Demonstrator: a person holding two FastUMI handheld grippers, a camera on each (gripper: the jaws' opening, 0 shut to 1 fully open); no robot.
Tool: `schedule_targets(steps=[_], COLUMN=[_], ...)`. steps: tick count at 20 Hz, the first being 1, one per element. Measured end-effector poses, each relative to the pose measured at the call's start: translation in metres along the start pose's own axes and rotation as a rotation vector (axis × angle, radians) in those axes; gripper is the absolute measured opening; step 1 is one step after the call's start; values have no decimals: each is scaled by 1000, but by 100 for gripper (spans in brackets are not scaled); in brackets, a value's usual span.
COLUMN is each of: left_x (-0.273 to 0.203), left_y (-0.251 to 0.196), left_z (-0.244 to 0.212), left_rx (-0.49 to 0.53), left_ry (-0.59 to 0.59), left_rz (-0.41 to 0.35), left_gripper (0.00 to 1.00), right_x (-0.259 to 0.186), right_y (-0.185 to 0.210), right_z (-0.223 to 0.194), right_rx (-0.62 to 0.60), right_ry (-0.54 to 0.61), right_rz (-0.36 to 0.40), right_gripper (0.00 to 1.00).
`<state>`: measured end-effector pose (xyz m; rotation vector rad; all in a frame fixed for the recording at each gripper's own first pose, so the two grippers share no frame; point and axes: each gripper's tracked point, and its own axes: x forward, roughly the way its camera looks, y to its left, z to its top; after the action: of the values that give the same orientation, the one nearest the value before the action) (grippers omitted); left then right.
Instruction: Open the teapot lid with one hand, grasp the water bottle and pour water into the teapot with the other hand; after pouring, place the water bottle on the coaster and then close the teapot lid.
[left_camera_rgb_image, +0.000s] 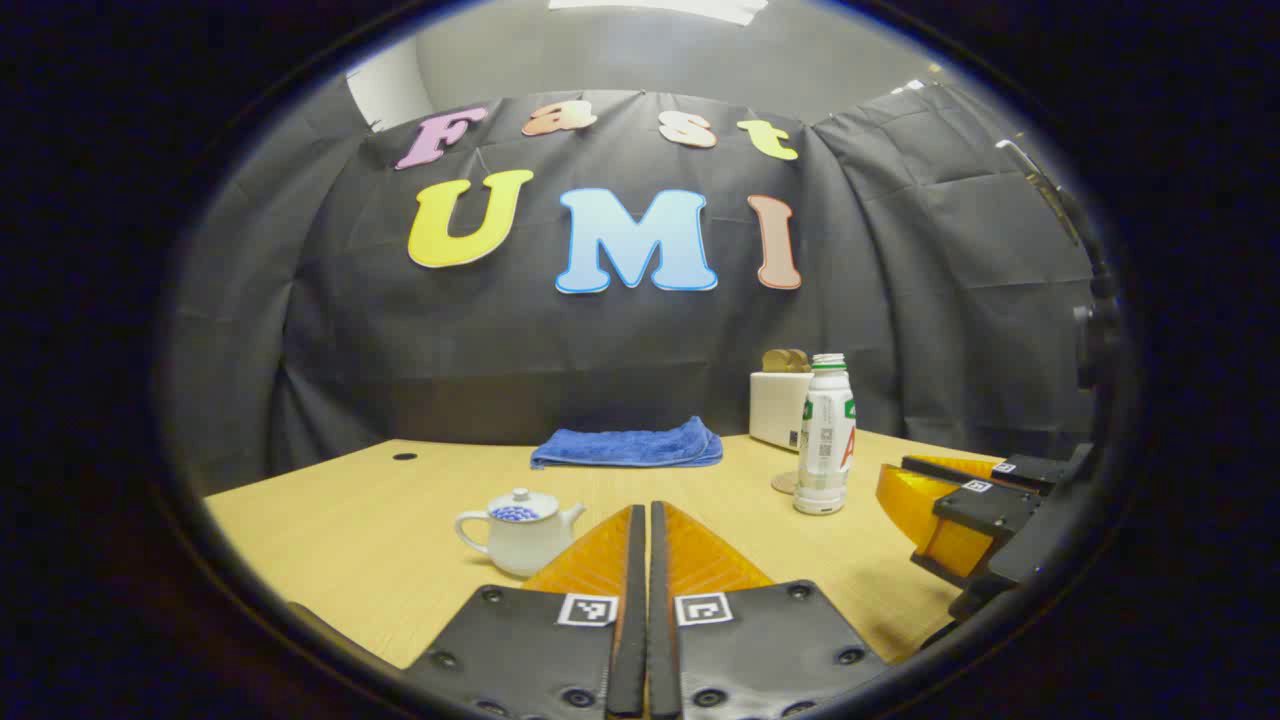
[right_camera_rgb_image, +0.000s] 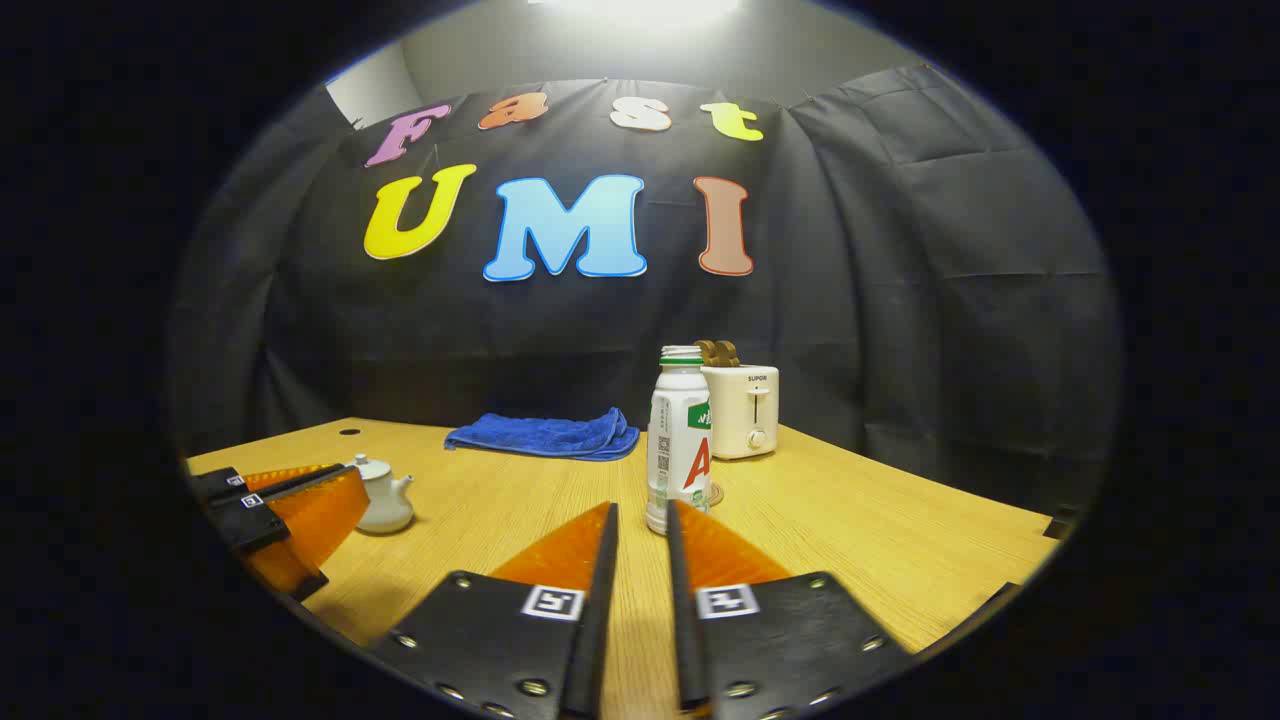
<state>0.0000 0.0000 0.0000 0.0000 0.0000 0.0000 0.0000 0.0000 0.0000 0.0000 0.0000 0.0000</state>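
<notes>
Black cloth hangs behind a light wooden table (left_camera_rgb_image: 330, 520), and on this table nothing of my task is begun yet, as far as I can judge. In the left gripper view my left gripper (left_camera_rgb_image: 641, 512) has its two fingers closed together with almost no gap, holding nothing, and it points to the table just right of the white teapot (left_camera_rgb_image: 520, 532). The teapot lid (left_camera_rgb_image: 520, 504) sits on the pot, so the opening step is not done. In the right gripper view my right gripper (right_camera_rgb_image: 641, 512) has the fingers a little apart, with bare wood between them, and it grips nothing; the water bottle (right_camera_rgb_image: 680, 438) stands upright close in front of its tips, not touched. The bottle's green cap looks to be on. Just behind the foot of the bottle I see a round coaster (left_camera_rgb_image: 783, 482), and the bottle seems to stand beside it, not on it. Farther back lie a folded blue towel (left_camera_rgb_image: 628, 446) and a white toaster (right_camera_rgb_image: 746, 410) with something brown in its slots; they are not part of my work. So all remains: lifting the lid, taking the bottle, pouring, putting the bottle on the coaster, and closing the teapot again.
</notes>
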Motion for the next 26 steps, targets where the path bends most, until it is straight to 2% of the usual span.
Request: schedule_targets(steps=[1, 2, 3, 4, 7, 8, 10, 11, 14, 18, 26], left_x=[0, 1, -1, 2, -1, -1, 0, 1, 2, 4, 21], left_y=[1, 3, 5, 8, 11, 10, 10, 9, -1, 9, 34], left_z=[2, 0, 0, -1, 0, 0, 0, -1, 0, 0, -6], left_rx=[1, 1, 1, 2, 2, 2, 1, 1, 0, 1, -3], left_ry=[0, -1, 1, 1, -1, 0, 3, 3, 4, 1, 24], left_rz=[6, 12, 27, 39, 64, 63, 63, 58, 1, 52, 59], left_gripper=[19, 24, 24, 39, 85, 100, 100, 100, 100, 100, 100], right_x=[-1, -1, -1, -3, -2, -2, -2, -3, -4, -2, 7], right_y=[-2, -2, 0, -1, 3, 0, -11, -10, 3, 4, 5], right_z=[0, -1, -1, 5, 1, 0, 0, 0, 1, 2, 4], right_rx=[1, 2, -2, 1, 0, 2, 2, 2, -1, -1, 10], right_ry=[3, 7, 6, -3, -3, 4, 3, 4, 0, -1, -5], right_rz=[3, 3, 13, 18, 29, 16, -47, -54, 6, 52, 88], right_gripper=[15, 15, 15, 14, 97, 97, 97, 97, 97, 96, 96])
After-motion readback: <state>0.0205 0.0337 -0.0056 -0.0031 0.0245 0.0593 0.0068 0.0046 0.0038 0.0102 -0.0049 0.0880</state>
